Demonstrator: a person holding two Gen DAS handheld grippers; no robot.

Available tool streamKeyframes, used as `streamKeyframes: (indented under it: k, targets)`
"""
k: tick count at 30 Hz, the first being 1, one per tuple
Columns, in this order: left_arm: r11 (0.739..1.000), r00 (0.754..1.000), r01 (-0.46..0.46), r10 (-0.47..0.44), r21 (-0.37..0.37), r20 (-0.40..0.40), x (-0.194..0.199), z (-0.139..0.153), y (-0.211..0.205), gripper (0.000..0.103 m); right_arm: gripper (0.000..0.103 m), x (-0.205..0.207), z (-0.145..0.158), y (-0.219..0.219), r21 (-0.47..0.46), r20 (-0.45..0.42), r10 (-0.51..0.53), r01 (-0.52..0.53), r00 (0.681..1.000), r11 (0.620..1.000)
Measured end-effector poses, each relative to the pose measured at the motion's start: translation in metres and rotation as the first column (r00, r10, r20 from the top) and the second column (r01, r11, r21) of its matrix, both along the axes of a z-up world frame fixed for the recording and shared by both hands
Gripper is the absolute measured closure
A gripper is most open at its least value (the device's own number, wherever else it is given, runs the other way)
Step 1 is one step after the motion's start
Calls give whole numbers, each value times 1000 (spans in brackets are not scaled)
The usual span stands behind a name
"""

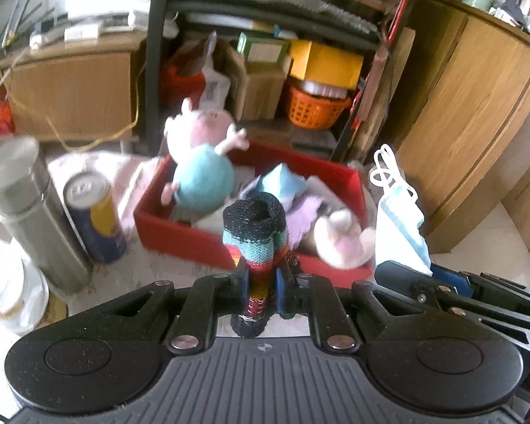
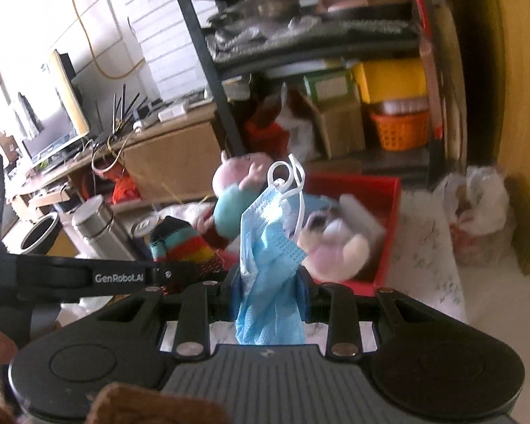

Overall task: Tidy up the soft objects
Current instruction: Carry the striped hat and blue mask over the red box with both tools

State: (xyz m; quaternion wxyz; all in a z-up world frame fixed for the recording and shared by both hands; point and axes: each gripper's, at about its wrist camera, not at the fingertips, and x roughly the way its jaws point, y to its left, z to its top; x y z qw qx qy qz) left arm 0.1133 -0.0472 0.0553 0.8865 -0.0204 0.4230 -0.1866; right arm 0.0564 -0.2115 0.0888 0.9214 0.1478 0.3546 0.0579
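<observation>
My left gripper [image 1: 261, 281] is shut on a striped knitted sock [image 1: 256, 233], held upright above the table in front of a red box [image 1: 180, 236]. My right gripper [image 2: 268, 291] is shut on a blue face mask [image 2: 268, 247] whose white ear loops [image 2: 288, 176] stick up; the same mask [image 1: 399, 219] shows at the right of the left wrist view. The red box [image 2: 385, 265] holds a pink pig plush in a teal dress [image 1: 201, 162], a pale pink plush [image 1: 342, 240] and other soft things. The sock [image 2: 180, 243] also appears left of the mask.
A steel flask [image 1: 28, 212], a blue and yellow can [image 1: 95, 215] and a white lidded pot [image 1: 7, 293] stand left of the box. Behind are a black shelf rack [image 1: 265, 10] with an orange basket [image 1: 314, 109], wooden cabinets [image 1: 477, 123] and a plastic bag [image 2: 477, 212].
</observation>
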Motion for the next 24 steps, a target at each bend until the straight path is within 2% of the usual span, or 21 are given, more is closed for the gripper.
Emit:
streamKeyframes:
  k: [5, 9, 13, 19, 24]
  targets:
    - [999, 996, -10, 7, 34, 92, 4, 14, -14, 91, 100, 8, 11, -4, -14, 50, -32, 32, 998, 999]
    - [1000, 992, -13, 9, 26, 122, 9, 19, -19, 91, 100, 18, 16, -9, -11, 81, -49, 50, 996, 999]
    - [998, 987, -26, 17, 51, 160, 18, 22, -28, 91, 100, 29, 18, -15, -7, 94, -69, 70, 993, 998]
    - [996, 981, -43, 27, 80, 192, 41, 20, -40, 91, 100, 58, 10, -27, -34, 84, -94, 98, 992, 995]
    - [995, 985, -56, 41, 83, 167, 64, 7, -47, 91, 100, 82, -4, -36, -62, 55, -111, 114, 992, 992]
